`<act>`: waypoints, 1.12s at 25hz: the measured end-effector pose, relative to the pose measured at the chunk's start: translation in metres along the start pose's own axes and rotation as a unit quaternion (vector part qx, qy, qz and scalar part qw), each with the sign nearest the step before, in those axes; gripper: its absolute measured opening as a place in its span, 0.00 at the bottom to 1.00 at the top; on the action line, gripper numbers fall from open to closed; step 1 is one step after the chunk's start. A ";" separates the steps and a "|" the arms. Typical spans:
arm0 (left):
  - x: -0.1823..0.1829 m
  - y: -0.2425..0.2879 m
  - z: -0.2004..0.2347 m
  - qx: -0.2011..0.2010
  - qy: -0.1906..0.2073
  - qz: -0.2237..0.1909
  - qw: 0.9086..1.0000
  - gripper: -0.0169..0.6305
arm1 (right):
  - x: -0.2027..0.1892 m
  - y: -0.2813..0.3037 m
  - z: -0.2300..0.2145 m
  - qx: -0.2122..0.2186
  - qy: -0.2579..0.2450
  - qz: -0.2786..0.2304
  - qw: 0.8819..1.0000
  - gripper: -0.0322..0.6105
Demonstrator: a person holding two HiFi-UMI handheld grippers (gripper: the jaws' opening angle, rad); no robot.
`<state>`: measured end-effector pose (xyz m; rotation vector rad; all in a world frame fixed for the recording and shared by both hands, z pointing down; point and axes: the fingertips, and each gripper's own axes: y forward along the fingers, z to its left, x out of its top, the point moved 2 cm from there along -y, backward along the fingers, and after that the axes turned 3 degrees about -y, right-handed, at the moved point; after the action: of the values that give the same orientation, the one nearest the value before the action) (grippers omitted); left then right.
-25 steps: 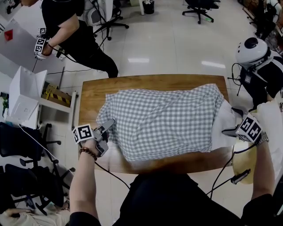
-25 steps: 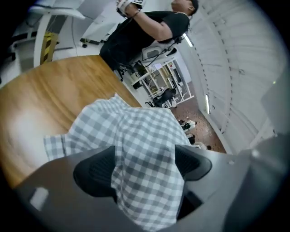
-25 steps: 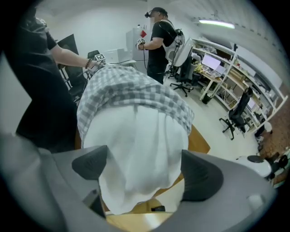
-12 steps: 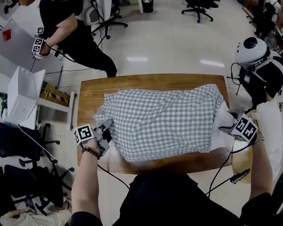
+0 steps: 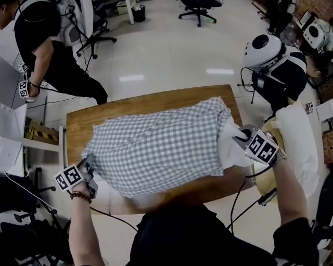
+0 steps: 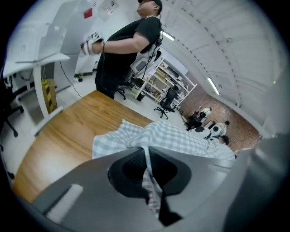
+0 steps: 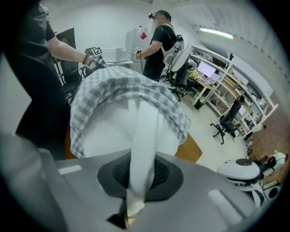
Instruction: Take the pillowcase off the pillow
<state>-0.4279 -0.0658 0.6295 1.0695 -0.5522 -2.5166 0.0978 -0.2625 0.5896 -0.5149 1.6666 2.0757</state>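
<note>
A grey-and-white checked pillowcase [image 5: 156, 148] covers a white pillow [image 5: 231, 148] that lies across the wooden table [image 5: 78, 127]. The pillow's bare end pokes out of the case's open right end. My left gripper [image 5: 87, 167] is shut on the case's left corner; a pinched fold of checked cloth [image 6: 149, 181] runs between its jaws. My right gripper [image 5: 240, 136] is shut on the white pillow's exposed end, with white fabric [image 7: 138, 181] squeezed between its jaws. In the right gripper view the checked case [image 7: 122, 93] bunches around the pillow.
A person in black [image 5: 44, 57] stands beyond the table's far left corner, holding marker-cube grippers. A white helmet-like device [image 5: 264, 49] sits at the far right. Office chairs [image 5: 197, 8] stand on the floor behind. A white shelf [image 5: 10, 150] is left of the table.
Both grippers have closed, the left on the checked case's corner, the right on the white pillow end. The head view has swung, so the table now sits lower left and tilted.
</note>
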 end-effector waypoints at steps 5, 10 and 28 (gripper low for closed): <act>0.033 -0.028 0.001 0.058 0.036 -0.042 0.997 0.03 | -0.007 -0.034 -0.009 -0.068 0.019 -0.020 0.997 0.08; 0.046 -0.043 -0.002 0.072 0.036 -0.077 0.994 0.04 | -0.015 -0.062 -0.011 -0.110 0.023 -0.034 0.993 0.08; 0.065 -0.065 -0.002 0.075 0.012 -0.112 0.991 0.04 | -0.037 -0.110 -0.016 -0.146 0.071 -0.052 0.985 0.08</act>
<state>-0.4795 -0.0401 0.5586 1.2779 -0.6570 -2.6849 0.1887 -0.2615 0.5155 -0.8423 1.3795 2.2610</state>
